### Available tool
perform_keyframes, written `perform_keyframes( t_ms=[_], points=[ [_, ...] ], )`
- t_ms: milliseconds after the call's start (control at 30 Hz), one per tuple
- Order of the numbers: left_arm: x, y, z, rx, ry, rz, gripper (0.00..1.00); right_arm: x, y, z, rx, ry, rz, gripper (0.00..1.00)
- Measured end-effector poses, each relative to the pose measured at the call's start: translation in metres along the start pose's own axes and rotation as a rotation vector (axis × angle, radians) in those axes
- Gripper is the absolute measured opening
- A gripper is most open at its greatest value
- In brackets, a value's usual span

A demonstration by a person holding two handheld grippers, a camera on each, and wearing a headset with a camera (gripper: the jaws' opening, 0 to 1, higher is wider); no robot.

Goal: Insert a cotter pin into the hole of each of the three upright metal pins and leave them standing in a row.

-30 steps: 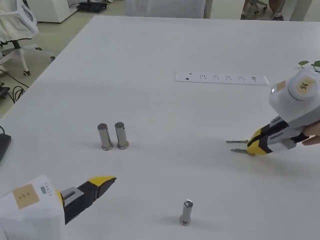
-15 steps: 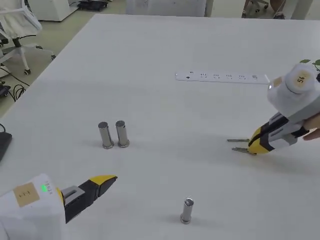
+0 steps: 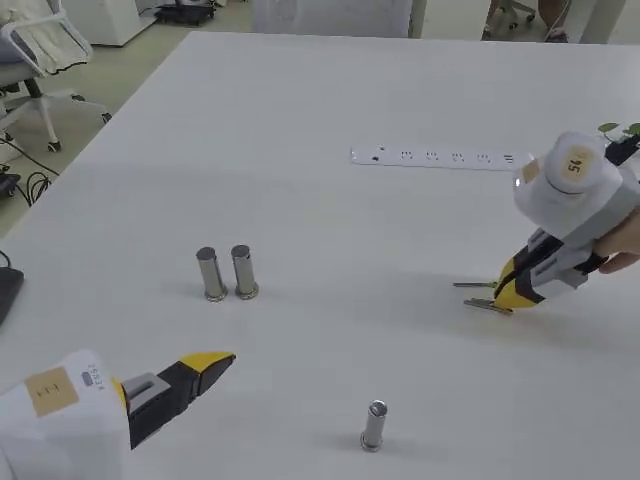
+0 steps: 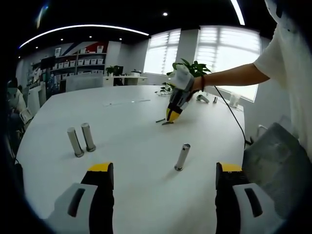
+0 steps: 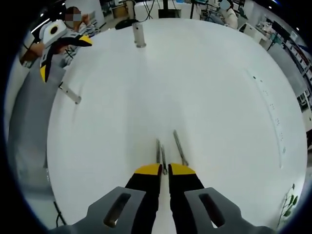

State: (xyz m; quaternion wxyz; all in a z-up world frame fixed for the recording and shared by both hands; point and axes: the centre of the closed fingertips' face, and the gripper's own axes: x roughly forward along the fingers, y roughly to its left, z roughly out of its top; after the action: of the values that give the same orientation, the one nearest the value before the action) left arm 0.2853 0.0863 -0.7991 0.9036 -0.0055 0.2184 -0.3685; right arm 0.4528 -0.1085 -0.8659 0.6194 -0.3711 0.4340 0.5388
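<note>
Nearest, the left gripper (image 3: 205, 366) hovers over the white counter (image 3: 320, 110), jaws wide and empty. One metal pin (image 3: 374, 424) stands alone, and two more metal pins (image 3: 243, 271) stand side by side further back. To the right, the right gripper (image 3: 508, 291) has its narrow jaws at one of two cotter pins (image 3: 475, 284) lying flat; whether they clamp it cannot be told. A power strip (image 3: 440, 157) lies beyond.

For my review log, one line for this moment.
left gripper: open | right gripper: shut on cotter pin | metal pins: three upright
</note>
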Motion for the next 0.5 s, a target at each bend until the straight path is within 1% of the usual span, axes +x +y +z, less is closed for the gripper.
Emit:
perform_keyframes(
  t_ms=[67, 133, 167, 200, 267, 500],
  points=[
    [-0.0002, 0.0002, 0.0002, -0.001, -0.002, 0.0, 0.86, 0.0007, -0.0003, -0.0011, -0.003, 0.008, 0.002, 0.08],
    [-0.0004, 0.0006, -0.0006, -0.001, 0.001, 0.002, 0.86, 0.0025, 0.0037, -0.0031, 0.009, 0.012, 0.025, 0.08],
    [-0.0005, 0.0008, -0.001, 0.0, 0.003, 0.003, 0.86, 0.0023, 0.0027, -0.0029, 0.005, 0.009, 0.013, 0.07],
    [-0.0007, 0.0009, -0.0012, -0.002, 0.004, 0.003, 0.86, 0.0017, 0.0024, -0.0035, 0.005, 0.015, 0.013, 0.07],
    [-0.0007, 0.0011, -0.001, -0.004, 0.001, 0.003, 0.86, 0.0022, 0.0027, -0.003, 0.009, 0.012, 0.015, 0.07],
    [0.0004, 0.0017, -0.0014, -0.002, 0.007, 0.004, 0.85, 0.0024, 0.0013, -0.0028, -0.013, 0.025, 0.004, 0.05]
  ],
)
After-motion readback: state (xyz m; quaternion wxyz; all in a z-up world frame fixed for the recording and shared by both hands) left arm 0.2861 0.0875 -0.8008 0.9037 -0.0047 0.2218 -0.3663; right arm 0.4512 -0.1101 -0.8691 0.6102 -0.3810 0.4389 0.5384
